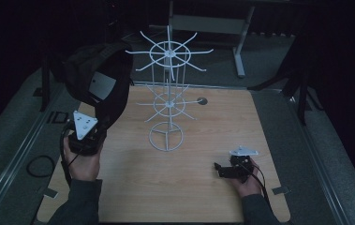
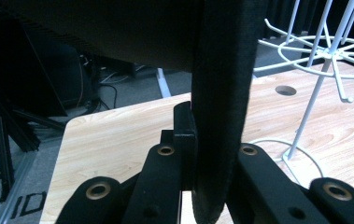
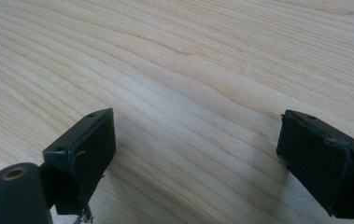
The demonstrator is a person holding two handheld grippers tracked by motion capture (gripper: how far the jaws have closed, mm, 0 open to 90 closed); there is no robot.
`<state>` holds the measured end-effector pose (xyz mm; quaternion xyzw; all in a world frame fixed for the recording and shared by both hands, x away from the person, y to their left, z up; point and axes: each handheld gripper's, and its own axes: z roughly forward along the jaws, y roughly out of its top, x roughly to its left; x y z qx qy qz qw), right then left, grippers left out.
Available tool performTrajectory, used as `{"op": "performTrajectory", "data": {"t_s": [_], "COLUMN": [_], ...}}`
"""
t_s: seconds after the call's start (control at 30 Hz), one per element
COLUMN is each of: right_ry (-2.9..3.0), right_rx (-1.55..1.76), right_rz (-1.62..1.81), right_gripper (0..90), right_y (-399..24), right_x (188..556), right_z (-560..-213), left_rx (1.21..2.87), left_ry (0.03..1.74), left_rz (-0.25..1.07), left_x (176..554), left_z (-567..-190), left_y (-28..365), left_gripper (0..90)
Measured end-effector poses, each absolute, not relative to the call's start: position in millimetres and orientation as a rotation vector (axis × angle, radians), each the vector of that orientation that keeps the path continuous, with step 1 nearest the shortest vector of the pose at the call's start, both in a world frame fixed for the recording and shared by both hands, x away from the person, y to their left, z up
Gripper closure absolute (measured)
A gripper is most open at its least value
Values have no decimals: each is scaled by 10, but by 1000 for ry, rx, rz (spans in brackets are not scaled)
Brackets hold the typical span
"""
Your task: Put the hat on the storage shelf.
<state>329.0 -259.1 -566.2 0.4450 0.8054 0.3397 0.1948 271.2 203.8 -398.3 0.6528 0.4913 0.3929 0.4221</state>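
We have the black bag (image 1: pixel 98 77) lifted left of the white wire rack (image 1: pixel 168 101), its strap pinched in the left gripper (image 1: pixel 85 136) fingers (right gripper (image 1: pixel 222 169) fingers wide, empty, resting on the surface (image 1: pixel 189 187)), hanging likely remaining.

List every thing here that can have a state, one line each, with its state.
Black cap: held up off the table, its brim clamped in the left tongs.
Left tongs: shut on the cap's brim.
Right tongs: open, nothing between the jaws, low over the bare tabletop.
White wire rack: upright on the table, hooks bare.
Wooden table: carries the rack.
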Motion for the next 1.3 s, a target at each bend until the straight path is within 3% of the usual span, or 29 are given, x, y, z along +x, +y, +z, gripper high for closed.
{"op": "performTrajectory", "data": {"t_s": [1.3], "right_ry": [2258], "right_rx": [1248], "right_rz": [952], "right_gripper": [115], "right_y": [-2591], "right_x": [3290], "right_z": [-5662], "left_rx": [1626], "left_ry": [1197], "left_rz": [1025], "left_x": [2671], "left_z": [-4049], "left_y": [1856], "left_gripper": [866]}}
